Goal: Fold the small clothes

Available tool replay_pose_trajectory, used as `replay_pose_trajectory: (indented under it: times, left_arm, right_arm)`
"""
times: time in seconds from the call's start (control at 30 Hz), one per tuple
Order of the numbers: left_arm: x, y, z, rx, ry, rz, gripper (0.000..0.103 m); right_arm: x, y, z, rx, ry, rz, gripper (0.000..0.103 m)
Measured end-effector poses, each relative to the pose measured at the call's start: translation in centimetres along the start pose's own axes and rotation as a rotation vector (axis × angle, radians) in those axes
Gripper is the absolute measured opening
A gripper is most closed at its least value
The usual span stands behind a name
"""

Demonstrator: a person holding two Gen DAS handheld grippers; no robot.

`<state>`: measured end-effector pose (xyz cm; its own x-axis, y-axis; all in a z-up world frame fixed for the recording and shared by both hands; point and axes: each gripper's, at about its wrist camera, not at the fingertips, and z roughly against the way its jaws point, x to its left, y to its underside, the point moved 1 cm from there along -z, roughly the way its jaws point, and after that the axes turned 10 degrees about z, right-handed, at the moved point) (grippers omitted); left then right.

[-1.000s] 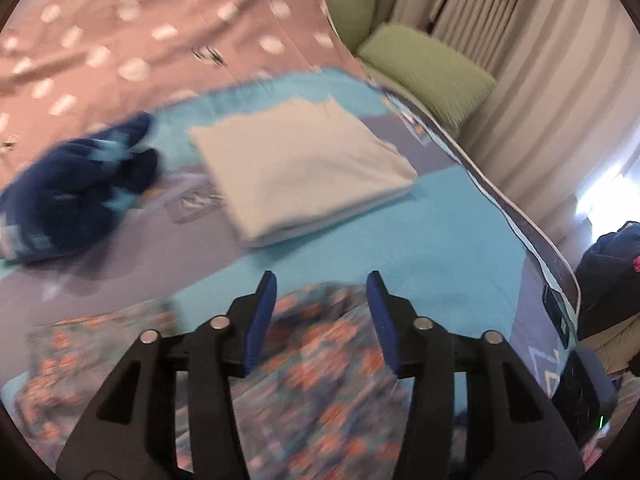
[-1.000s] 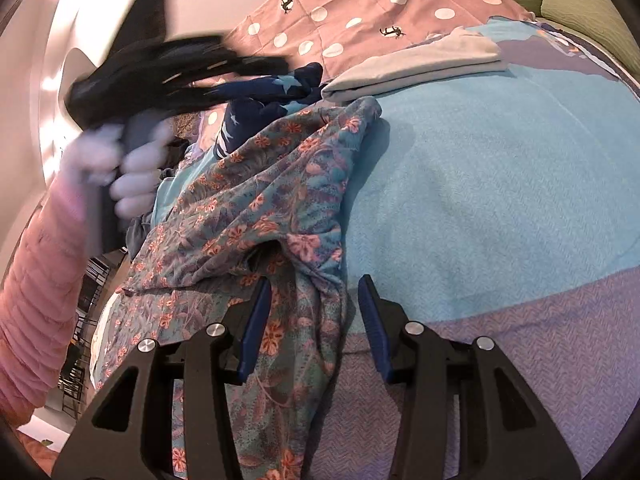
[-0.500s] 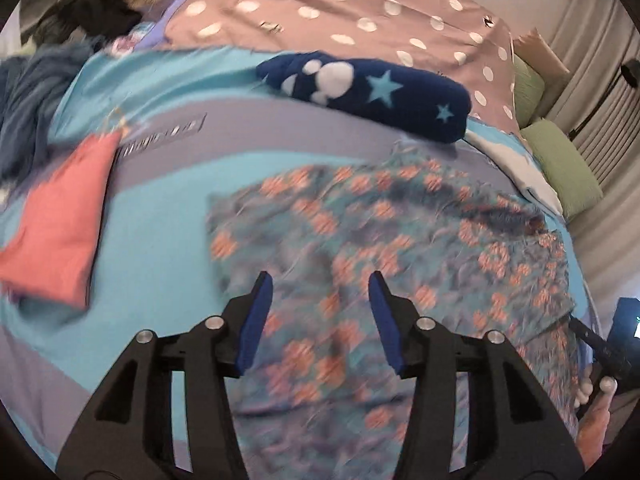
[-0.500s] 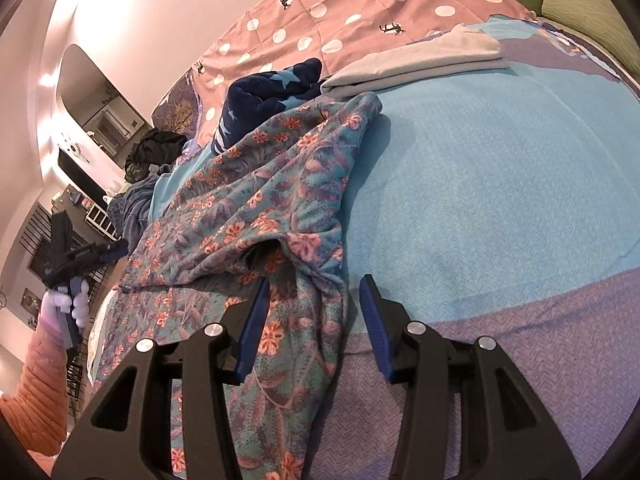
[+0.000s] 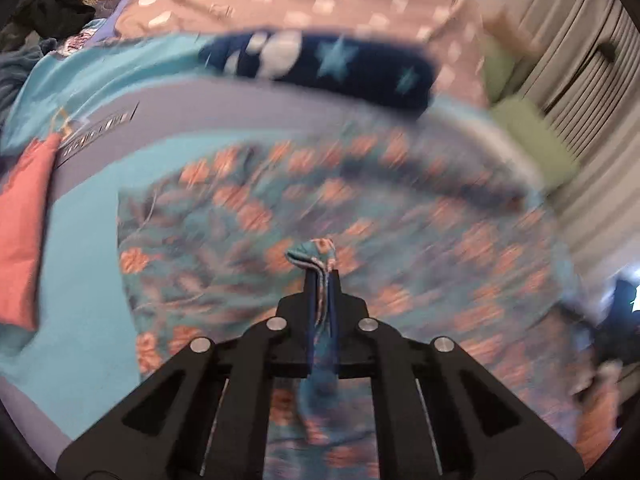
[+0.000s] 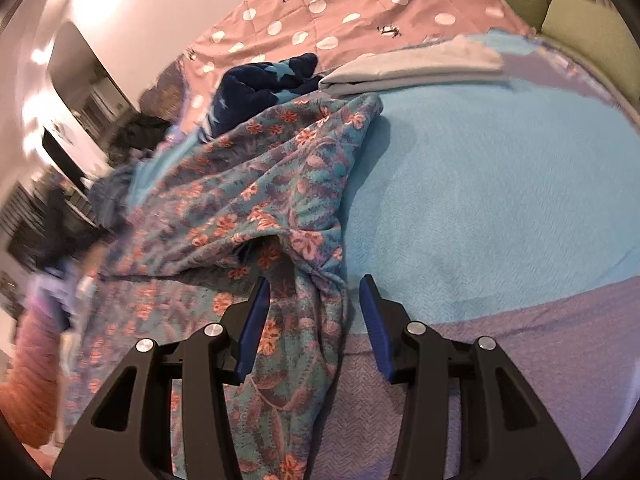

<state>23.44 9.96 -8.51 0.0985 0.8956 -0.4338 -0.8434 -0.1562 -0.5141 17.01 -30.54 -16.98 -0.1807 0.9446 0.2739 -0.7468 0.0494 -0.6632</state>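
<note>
Floral garment (image 6: pixel 256 208) lies spread across your bed's blue blanket (image 6: pixel 480 200), with a navy star-print piece (image 5: pixel 340 64) and a folded grey cloth (image 6: pixel 412 68) at its far edge. Your left tool (image 5: pixel 320 276) is clamped tight on a bunched floral fold. Your right tool (image 6: pixel 316 312) is spread wide, straddling the garment's near edge without gripping.

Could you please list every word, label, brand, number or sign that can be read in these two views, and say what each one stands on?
No text can be read in either view.
A dark printed strip on the bed cover in the left wrist view: lettering-like marks, too blurred to read.
The floral garment, navy star garment and polka-dot sheet carry only patterns, no words.
</note>
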Motion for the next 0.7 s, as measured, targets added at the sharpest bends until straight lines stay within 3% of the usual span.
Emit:
replay_pose_trajectory:
  times: [0.1,0.2,0.33,0.47,0.6,0.7]
  left_arm:
    - [-1.5,-1.5,5.0,-0.141,0.061,-0.032,0.006]
    - [-1.2,-2.4,6.9,-0.189,0.008,-0.055,0.006]
    - [1.0,-1.7,4.4,-0.12,-0.069,-0.016,0.007]
    - [3.6,-0.4,1.7,-0.072,-0.145,0.026,0.004]
    - [6.5,0.3,0.5,-0.061,-0.28,0.063,0.004]
    - [7.3,0.2,1.3,-0.073,-0.246,0.102,0.004]
  right_arm:
    - [1.6,-1.0,0.4,-0.001,0.143,0.091,0.047]
    - [2.6,-1.8,-0.6,0.027,0.156,0.157,0.047]
    - [3.2,-2.0,-2.5,0.093,0.22,0.205,0.045]
    - [2.2,-1.8,-1.4,0.111,0.268,0.159,0.043]
    - [1.6,-1.3,0.0,0.144,0.203,0.162,0.044]
    - [1.1,-2.7,1.3,0.115,0.163,0.162,0.044]
